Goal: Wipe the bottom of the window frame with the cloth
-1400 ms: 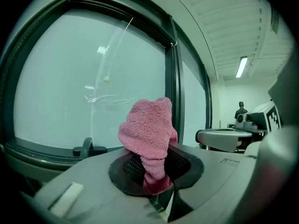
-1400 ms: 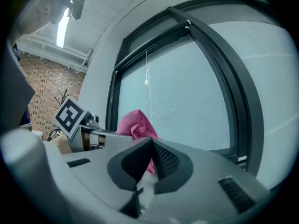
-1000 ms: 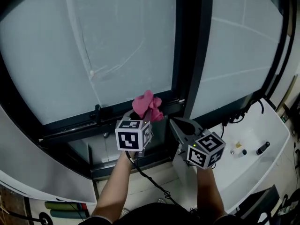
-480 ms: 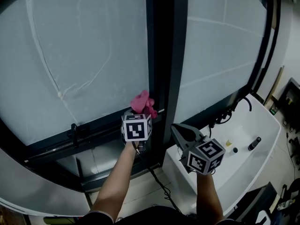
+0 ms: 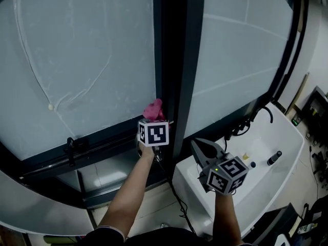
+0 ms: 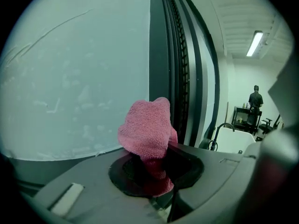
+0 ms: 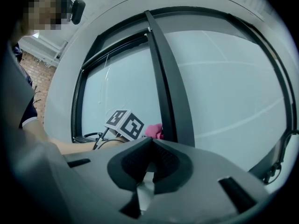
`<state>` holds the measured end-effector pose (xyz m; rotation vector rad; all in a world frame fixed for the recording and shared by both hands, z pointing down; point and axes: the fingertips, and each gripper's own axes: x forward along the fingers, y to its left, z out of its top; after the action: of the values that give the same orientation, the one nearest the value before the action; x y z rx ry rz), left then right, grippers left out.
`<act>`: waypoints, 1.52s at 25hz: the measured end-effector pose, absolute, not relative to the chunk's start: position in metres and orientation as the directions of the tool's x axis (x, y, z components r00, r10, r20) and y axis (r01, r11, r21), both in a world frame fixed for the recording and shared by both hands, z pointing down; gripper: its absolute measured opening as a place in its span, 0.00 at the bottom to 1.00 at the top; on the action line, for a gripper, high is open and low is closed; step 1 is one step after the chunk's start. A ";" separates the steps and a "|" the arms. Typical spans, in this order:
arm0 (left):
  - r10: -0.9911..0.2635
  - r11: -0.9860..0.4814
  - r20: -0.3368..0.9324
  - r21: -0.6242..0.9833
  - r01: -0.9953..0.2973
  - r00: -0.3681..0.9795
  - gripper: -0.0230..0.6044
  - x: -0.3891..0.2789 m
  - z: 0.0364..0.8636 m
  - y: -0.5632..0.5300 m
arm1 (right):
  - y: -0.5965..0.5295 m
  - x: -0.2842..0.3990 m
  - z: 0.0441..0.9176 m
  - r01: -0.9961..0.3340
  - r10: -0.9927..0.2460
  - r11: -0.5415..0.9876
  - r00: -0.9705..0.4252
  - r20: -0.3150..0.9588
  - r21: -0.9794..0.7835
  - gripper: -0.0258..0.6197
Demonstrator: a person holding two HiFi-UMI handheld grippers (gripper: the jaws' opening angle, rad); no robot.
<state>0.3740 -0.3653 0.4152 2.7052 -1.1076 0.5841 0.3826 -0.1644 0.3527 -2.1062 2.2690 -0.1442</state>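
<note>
My left gripper [image 5: 153, 121] is shut on a bunched pink cloth [image 5: 154, 109], which it holds against the bottom rail of the dark window frame [image 5: 102, 140], right beside the vertical mullion [image 5: 172, 60]. In the left gripper view the cloth [image 6: 147, 130] sticks up out of the jaws, in front of the glass and next to the mullion [image 6: 170, 64]. My right gripper [image 5: 198, 144] hangs lower to the right, shut and empty, apart from the frame. The right gripper view shows the left gripper's marker cube [image 7: 125, 123] and the cloth [image 7: 154, 130] at the mullion's foot.
A white sink [image 5: 266, 176] with a dark faucet [image 5: 262, 114] stands below the right pane. A small black latch [image 5: 71, 146] sits on the bottom rail at the left. A cable [image 5: 177, 204] hangs under my left arm. A person [image 6: 255, 99] stands far off.
My left gripper has carried the cloth to the right along the bottom rail until it is next to the mullion. The right gripper stays shut and has dropped slightly.
</note>
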 end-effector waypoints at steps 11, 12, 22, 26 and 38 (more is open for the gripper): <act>-0.662 -0.695 0.465 -0.088 -0.713 0.588 0.17 0.371 0.416 -0.379 | -0.169 0.376 0.349 -0.988 -0.994 0.109 -0.111 0.015 -0.107 0.04; -0.659 -0.698 0.468 -0.091 -0.710 0.588 0.17 0.370 0.416 -0.379 | -0.169 0.377 0.348 -0.988 -0.994 0.107 -0.108 0.011 -0.111 0.04; -0.700 -0.641 0.488 -0.106 -0.760 0.522 0.16 0.302 0.418 -0.403 | -0.193 0.338 0.350 -0.974 -0.981 0.190 -0.192 0.004 -0.127 0.04; -0.727 -0.598 0.492 -0.111 -0.794 0.479 0.16 0.260 0.419 -0.415 | -0.206 0.311 0.347 -0.963 -0.970 0.243 -0.245 0.002 -0.120 0.04; -0.801 -0.442 0.498 -0.119 -0.889 0.332 0.16 0.141 0.420 -0.439 | -0.245 0.235 0.346 -0.908 -0.916 0.398 -0.401 -0.005 -0.128 0.04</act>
<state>0.1411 -0.4387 0.4196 2.4163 -1.5508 0.7463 0.2347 -0.2452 0.3464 -1.6759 2.5644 -0.1609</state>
